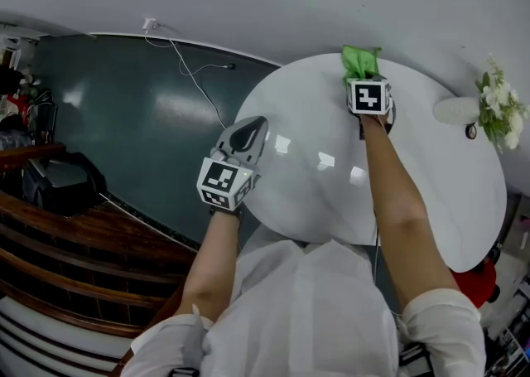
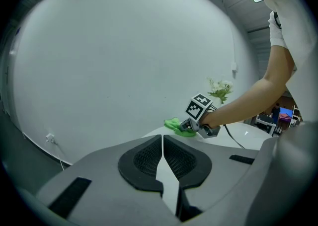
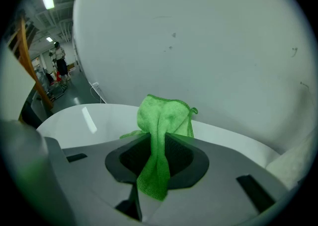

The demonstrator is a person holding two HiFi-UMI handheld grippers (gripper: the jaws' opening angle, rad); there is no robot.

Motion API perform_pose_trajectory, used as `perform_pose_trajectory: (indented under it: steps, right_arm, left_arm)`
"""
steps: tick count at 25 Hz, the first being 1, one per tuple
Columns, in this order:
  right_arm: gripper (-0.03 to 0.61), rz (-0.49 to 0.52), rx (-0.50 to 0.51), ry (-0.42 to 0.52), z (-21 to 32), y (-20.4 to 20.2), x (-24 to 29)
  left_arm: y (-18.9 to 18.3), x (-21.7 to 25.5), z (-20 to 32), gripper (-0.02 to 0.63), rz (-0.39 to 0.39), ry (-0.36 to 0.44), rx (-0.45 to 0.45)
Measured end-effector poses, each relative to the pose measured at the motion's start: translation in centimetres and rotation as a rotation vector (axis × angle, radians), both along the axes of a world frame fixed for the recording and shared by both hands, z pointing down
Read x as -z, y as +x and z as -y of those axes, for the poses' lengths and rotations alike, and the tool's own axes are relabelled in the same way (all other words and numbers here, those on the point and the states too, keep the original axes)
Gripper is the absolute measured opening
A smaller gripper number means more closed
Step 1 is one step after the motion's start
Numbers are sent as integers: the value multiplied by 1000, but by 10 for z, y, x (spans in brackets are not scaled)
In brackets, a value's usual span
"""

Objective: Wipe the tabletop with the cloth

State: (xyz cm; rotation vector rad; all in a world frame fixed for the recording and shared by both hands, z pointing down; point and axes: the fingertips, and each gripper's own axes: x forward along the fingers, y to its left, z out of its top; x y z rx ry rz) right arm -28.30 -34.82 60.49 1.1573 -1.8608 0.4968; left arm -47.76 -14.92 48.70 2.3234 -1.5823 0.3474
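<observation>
Left gripper (image 2: 162, 156): being held nearest the person, over the table's near-left edge, its jaws pressed together with nothing between them. Table (image 1: 331, 189): round, white, glossy, being reached across by the right arm. Right gripper (image 3: 158, 163): being held at the table's far rim, its jaws clamped on a bunched fold of the cloth (image 3: 162, 118). Cloth: green, being pinched at one part only, the rest spilling forward past the jaws and appearing to rest on the tabletop at the far rim, though contact cannot be confirmed. Flowers (image 1: 499, 106): standing at the table's right edge, apart from the cloth. Hazards, as judged: the cloth is being worked so close to the rim that a forward stroke could carry it off the top; the narrow pinch could be pulled loose by drag; a wide rightward sweep could strike the flowers.
</observation>
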Motion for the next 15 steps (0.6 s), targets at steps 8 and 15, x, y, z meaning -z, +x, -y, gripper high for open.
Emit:
perform_pose_trajectory:
  steps: [8,15]
  right_arm:
    - [81,80,221,78,-30,-111,15]
    - [81,119,351,49,-80,-177,10]
  left_arm:
    - [-29,-1,-10,18,-1,-2,29]
    - [-43,-5,-19,18,1,-8,43]
